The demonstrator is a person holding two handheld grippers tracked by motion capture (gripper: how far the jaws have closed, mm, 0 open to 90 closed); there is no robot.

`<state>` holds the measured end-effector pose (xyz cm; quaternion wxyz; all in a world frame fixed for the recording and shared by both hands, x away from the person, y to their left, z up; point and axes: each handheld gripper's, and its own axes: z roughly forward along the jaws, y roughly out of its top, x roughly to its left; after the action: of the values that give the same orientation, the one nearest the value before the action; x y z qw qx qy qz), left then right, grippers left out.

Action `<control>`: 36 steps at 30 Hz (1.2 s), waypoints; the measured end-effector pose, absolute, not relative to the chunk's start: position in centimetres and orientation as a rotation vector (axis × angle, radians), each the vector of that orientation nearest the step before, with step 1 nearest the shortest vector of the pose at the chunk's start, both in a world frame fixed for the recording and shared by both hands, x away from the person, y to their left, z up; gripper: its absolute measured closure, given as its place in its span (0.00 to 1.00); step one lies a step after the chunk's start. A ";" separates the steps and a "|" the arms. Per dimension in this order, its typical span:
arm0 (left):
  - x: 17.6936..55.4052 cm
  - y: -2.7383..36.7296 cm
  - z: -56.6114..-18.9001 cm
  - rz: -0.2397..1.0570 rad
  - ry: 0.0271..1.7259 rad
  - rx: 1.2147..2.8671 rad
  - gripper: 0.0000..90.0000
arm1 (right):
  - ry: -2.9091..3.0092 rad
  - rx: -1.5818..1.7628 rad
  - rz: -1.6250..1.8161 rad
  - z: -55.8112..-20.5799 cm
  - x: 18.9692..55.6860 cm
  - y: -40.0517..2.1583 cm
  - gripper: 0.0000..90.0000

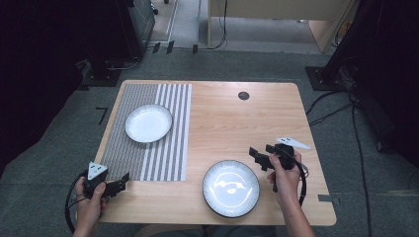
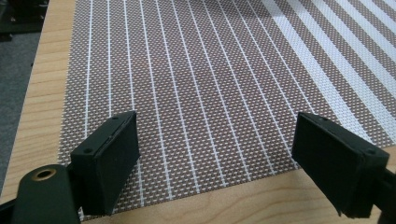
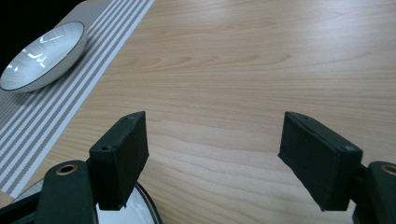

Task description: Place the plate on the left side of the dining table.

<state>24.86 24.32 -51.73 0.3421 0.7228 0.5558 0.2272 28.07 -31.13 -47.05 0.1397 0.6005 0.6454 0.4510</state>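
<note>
Two white plates with dark rims are on the wooden table [image 1: 237, 118]. One plate [image 1: 148, 123] [image 3: 44, 55] rests on the striped placemat [image 1: 148, 133] [image 2: 196, 84] at the left. The other plate [image 1: 230, 188] [image 3: 140, 210] lies on bare wood near the front edge. My left gripper [image 1: 123, 181] [image 2: 215, 154] hovers open over the mat's near left corner, nothing between its jaws. My right gripper [image 1: 257, 157] [image 3: 212, 149] is open just right of and above the near plate, pointing left over bare wood.
A small dark round grommet [image 1: 243, 95] sits in the table near its far edge. Cables [image 1: 356, 128] trail on the grey carpet at the right. Dark equipment and a wooden desk [image 1: 276, 15] stand beyond the table.
</note>
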 end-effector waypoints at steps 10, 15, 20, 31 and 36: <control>24.8 24.3 -51.7 0.591 1.444 1.881 0.17 | 1.802 1.795 1.244 -48.1 26.1 -34.4 0.26; 24.8 24.3 -51.7 0.592 1.443 1.883 0.17 | 1.770 1.826 1.209 -48.6 25.2 -36.1 0.26; 24.8 24.3 -51.7 0.591 1.442 1.882 0.17 | 1.725 1.839 1.157 -48.8 24.2 -38.4 0.26; 24.8 24.3 -51.7 0.594 1.442 1.886 0.17 | 1.693 1.882 1.068 -49.8 22.4 -41.5 0.24; 24.8 24.3 -51.7 0.596 1.442 1.887 0.17 | 1.697 1.887 1.026 -50.2 21.8 -42.3 0.23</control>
<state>24.84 24.27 -51.73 0.3398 0.7248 0.5539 0.2288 21.82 -42.34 -50.22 0.2007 0.6754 0.6073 0.3671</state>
